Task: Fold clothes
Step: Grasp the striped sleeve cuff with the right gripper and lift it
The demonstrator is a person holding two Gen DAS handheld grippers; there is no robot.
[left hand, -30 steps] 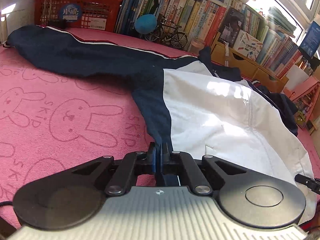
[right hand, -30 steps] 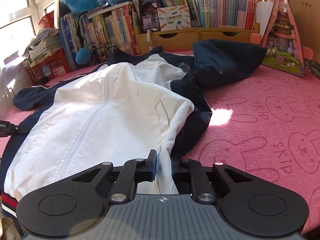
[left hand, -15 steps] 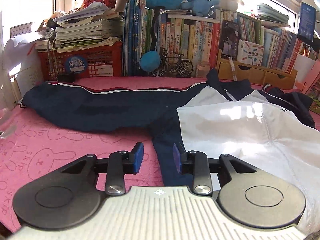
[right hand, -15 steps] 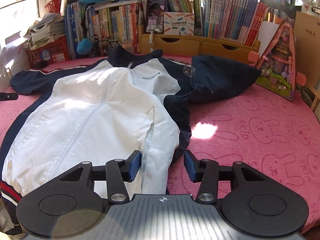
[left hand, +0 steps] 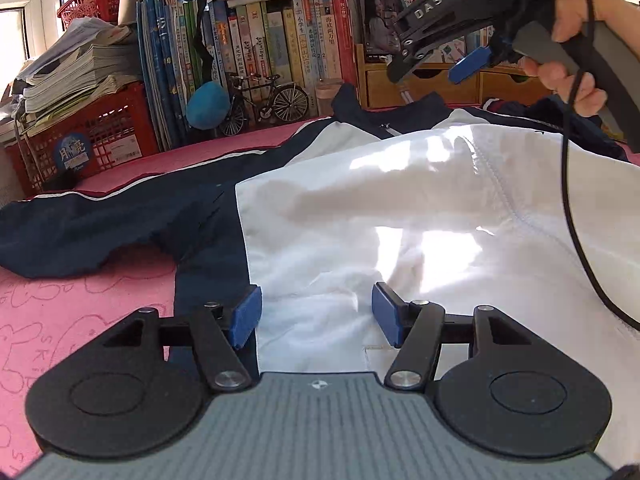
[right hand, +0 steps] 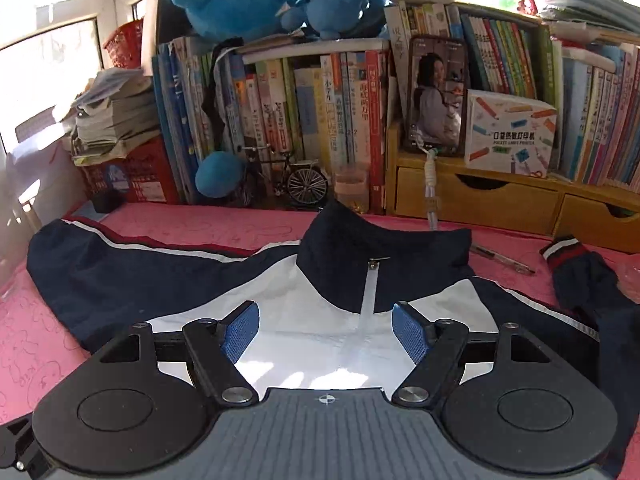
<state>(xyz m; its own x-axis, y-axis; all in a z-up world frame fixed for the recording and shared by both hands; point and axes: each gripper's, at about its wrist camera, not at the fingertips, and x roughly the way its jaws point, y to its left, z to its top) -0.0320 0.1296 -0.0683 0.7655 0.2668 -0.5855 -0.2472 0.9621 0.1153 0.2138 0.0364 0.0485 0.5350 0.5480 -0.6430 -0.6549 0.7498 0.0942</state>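
Left wrist view: left gripper (left hand: 316,316) jaws have just been opening, wide, empty, over the jacket (left hand: 400,216) hem on the pink rabbit mat (left hand: 60,312). Right gripper (right hand: 325,330) likewise opening, empty, over the collar zipper (right hand: 372,276). Risk: slippery shell bunches, sleeve (left hand: 100,220) drags askew.

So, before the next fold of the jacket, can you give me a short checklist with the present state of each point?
1. Left gripper open, nothing held: ok.
2. Right gripper open, empty, above the jacket: ok.
3. Both have just been opening.
4. Zipper closed up to the collar: ok.
5. Left sleeve spread flat: ok.
6. Other sleeve flat: not ok, bunched.
7. Hem: cannot tell.
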